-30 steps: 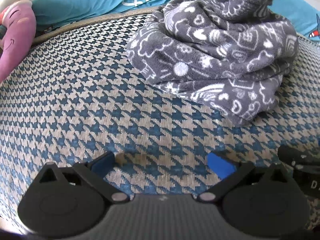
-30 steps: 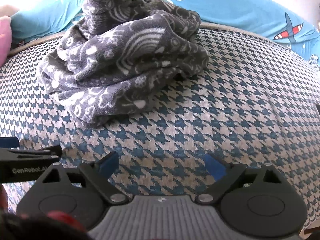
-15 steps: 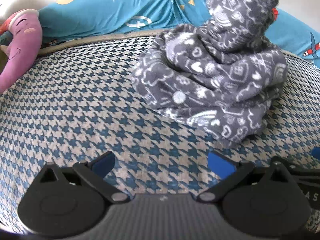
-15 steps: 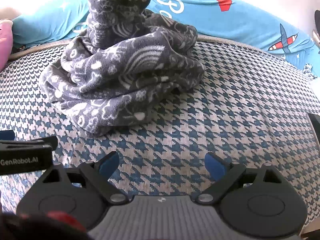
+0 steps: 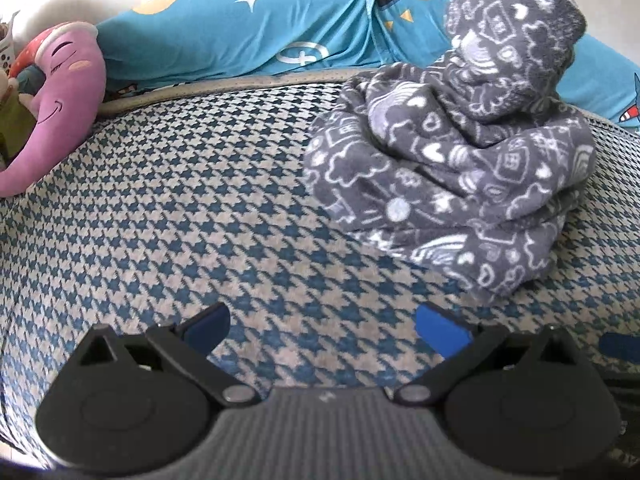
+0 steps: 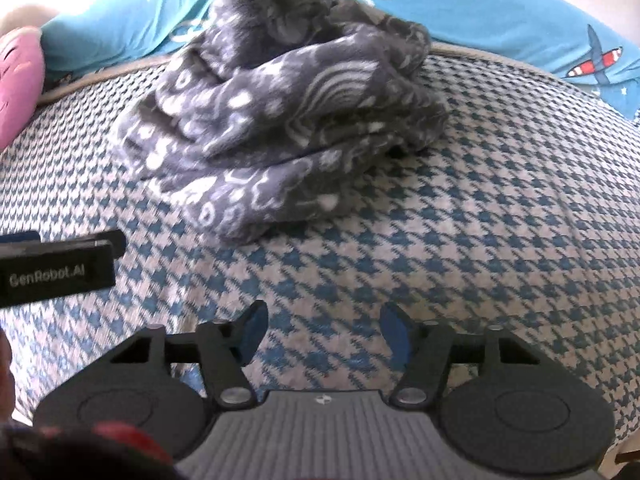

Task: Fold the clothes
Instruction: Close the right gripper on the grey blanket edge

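A grey fleece garment (image 5: 452,172) with white doodle print lies in a crumpled heap on the blue-and-beige houndstooth bed cover (image 5: 200,208). In the right wrist view the same garment (image 6: 280,120) sits up and left of centre. My left gripper (image 5: 324,326) is open over bare cover, short of the heap and to its left. My right gripper (image 6: 322,330) is also open, with a narrower gap, and holds nothing. The left gripper's body (image 6: 56,266) shows at the left edge of the right wrist view.
A turquoise printed pillow (image 5: 260,28) runs along the far side of the bed. A purple plush toy (image 5: 52,104) lies at the far left. The houndstooth cover (image 6: 500,220) stretches to the right of the heap.
Both grippers have drawn back and tilted up, so the heap sits lower and farther. The right gripper's fingers have come closer together. The garment has not moved.
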`<state>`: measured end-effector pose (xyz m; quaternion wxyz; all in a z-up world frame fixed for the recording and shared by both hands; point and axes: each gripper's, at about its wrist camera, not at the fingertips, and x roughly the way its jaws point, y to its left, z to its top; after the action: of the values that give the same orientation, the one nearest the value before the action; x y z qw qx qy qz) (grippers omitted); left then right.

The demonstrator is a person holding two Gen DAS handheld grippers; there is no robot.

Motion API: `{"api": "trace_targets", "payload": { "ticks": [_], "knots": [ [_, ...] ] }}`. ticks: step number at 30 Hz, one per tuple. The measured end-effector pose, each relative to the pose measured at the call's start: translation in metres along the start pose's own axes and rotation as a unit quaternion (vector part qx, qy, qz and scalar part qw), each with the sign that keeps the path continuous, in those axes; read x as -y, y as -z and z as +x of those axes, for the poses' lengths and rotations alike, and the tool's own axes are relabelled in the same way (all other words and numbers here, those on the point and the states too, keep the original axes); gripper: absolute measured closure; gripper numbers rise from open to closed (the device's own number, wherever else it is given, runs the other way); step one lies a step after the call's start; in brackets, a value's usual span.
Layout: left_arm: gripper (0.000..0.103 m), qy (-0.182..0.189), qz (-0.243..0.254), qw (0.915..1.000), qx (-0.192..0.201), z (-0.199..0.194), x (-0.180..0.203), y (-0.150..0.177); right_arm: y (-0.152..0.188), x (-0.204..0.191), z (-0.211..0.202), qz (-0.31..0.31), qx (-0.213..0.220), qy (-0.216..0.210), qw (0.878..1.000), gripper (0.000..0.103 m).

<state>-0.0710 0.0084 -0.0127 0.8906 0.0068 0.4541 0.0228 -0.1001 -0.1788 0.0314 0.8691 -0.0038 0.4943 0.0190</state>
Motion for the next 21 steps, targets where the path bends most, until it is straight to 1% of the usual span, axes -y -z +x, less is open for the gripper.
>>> {"api": "trace_targets", "payload": {
  "ticks": [3,6,7,8,10,17,21],
  "knots": [
    [0.000,-0.003,-0.004,1.0000,-0.001,0.002,-0.007,0.000,0.002,-0.005,0.002,-0.004,-0.004,-0.011,1.000,0.054],
    [0.000,-0.007,-0.009,0.9999,-0.004,0.003,-0.014,0.000,0.003,-0.012,0.002,-0.009,-0.003,-0.021,1.000,0.062],
    [0.000,-0.007,-0.011,0.9999,-0.006,0.003,-0.016,0.001,0.003,-0.014,0.003,-0.010,-0.003,-0.025,1.000,0.068],
    [0.000,-0.006,-0.013,0.9999,-0.007,0.003,-0.019,0.002,0.003,-0.017,0.003,-0.012,-0.003,-0.030,0.999,0.076],
    [0.000,-0.004,-0.019,0.9998,-0.009,0.004,-0.023,0.001,0.003,-0.021,0.005,-0.015,-0.005,-0.045,0.999,0.085],
    [0.000,-0.011,-0.041,0.9990,-0.013,0.010,-0.042,-0.003,0.001,-0.039,0.008,-0.026,-0.007,-0.075,0.997,0.086],
    [0.000,-0.017,-0.051,0.9984,-0.017,0.012,-0.055,-0.004,0.000,-0.049,0.008,-0.034,-0.007,-0.083,0.996,0.088]
  ]
}}
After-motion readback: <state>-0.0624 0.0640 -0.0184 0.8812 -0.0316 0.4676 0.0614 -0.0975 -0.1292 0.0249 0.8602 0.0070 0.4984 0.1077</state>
